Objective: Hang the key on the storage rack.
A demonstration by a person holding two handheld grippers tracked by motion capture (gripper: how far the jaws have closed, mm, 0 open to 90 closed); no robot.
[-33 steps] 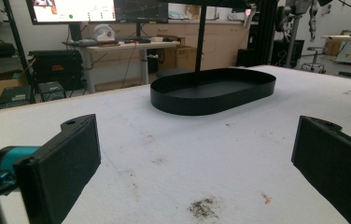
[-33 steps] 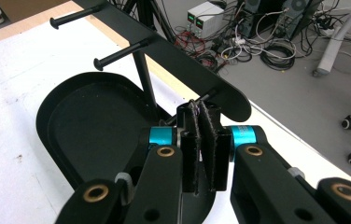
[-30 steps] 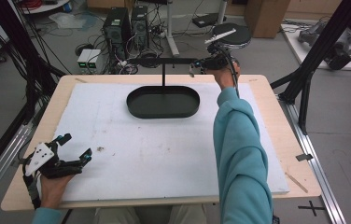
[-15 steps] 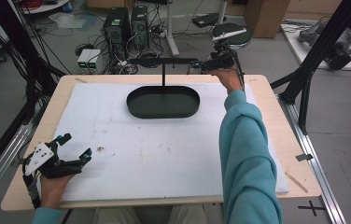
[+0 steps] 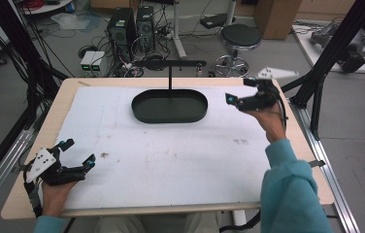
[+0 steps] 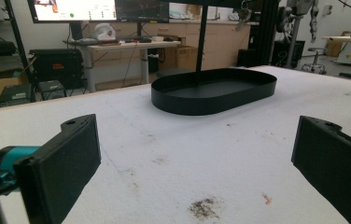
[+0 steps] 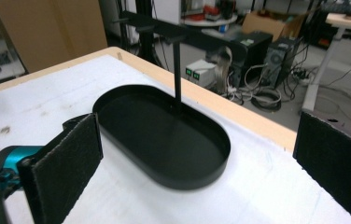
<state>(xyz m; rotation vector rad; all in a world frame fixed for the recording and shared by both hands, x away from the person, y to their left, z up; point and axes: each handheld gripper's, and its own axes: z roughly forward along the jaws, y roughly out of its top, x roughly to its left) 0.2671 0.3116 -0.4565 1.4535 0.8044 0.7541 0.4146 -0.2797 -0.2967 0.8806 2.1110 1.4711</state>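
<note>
A black oval metal tray [image 5: 170, 106] with a thin black T-shaped stand [image 5: 170, 73] rising from its back edge sits at the far middle of the white foam-covered wooden table [image 5: 171, 160]. The tray has nothing in it.

The right gripper [image 5: 236, 100] is held just beside the tray's right end, apart from it, pointing toward it. Its jaws have just been opening and now stand wide apart – nothing is between them.

The left gripper [image 5: 78, 154] rests at the near left corner of the table, well apart from the tray. Its jaws are spread wide too – holding nothing.
</note>
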